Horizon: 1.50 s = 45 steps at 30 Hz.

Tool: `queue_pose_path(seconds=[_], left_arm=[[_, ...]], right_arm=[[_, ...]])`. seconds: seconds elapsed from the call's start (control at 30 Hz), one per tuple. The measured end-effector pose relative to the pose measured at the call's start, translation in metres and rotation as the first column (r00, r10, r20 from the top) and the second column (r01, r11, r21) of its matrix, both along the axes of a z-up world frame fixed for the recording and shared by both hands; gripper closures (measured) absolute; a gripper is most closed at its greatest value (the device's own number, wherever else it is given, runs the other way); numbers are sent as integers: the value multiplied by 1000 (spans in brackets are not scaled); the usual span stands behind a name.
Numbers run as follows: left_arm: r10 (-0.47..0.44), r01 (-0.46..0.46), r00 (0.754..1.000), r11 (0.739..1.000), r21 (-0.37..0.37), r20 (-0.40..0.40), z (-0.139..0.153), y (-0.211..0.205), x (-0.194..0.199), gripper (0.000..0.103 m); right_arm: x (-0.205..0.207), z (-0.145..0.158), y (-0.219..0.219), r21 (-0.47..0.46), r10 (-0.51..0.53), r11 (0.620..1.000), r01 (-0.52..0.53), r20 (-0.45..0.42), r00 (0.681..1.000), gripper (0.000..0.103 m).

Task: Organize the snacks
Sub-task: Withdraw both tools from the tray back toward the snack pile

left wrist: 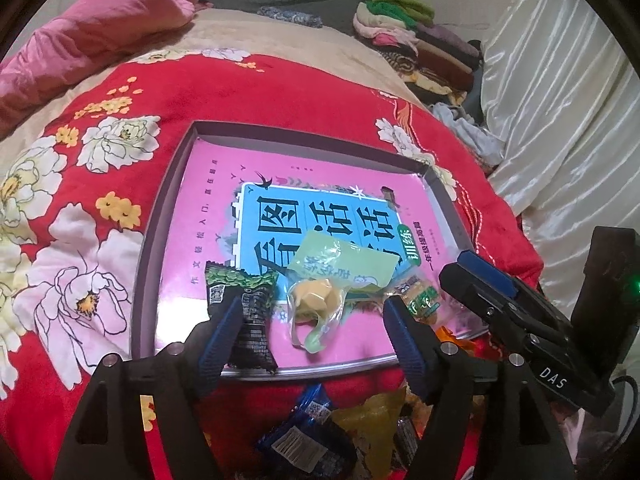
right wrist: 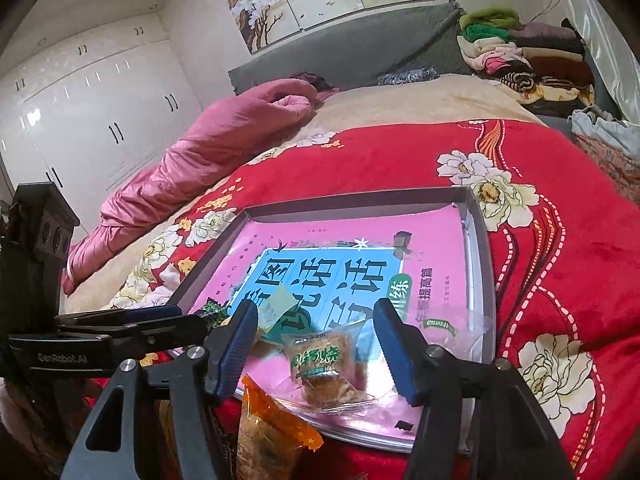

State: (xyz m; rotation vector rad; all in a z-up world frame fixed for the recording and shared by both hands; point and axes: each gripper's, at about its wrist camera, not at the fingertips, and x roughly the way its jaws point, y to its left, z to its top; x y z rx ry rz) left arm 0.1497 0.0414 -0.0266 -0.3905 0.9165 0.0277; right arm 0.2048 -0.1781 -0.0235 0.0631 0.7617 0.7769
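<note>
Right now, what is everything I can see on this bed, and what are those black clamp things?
tray: one, grey rim, on the red blanket, lined with a pink and blue book
dark green snack packet: one, tray's near left
pale green pastry packet: one, tray centre
clear cake packet: one, green label, tray's near right
orange packet: one, outside the near rim
blue packets: at least two, loose pile before the tray
red floral blanket: one
pink quilt: one, bunched, far left
folded clothes: one stack, by the headboard
left gripper: blue fingers, open
right gripper: blue fingers, open
</note>
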Motion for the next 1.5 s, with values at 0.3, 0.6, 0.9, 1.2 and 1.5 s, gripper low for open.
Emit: queue_pose_path(seconds=[0.3,0.6,0.9,1.2,1.5], left_arm=[[13,-13,1000,1000,-5,14,5,4,-10,27],[30,-30,999,1000,-3,40,13,10,-17,26],[43,-43,998,999,-5,54,21,18,-26,26],[45,-45,997,999,-1,57,23,20,-35,26],[39,-39,998,999,6,55,23,19,-41,26]], right_arm=[[-2,4,-2,7,-5,1000,5,19,1000,39],[-5,10,-5,27,-7,1000,6,39,999,37],[-4,15,-13,55,-25,998,22,51,998,33],[-6,19,-17,66,-27,998,23,61,998,33],[-9,24,-22,79,-32,996,26,70,997,33]])
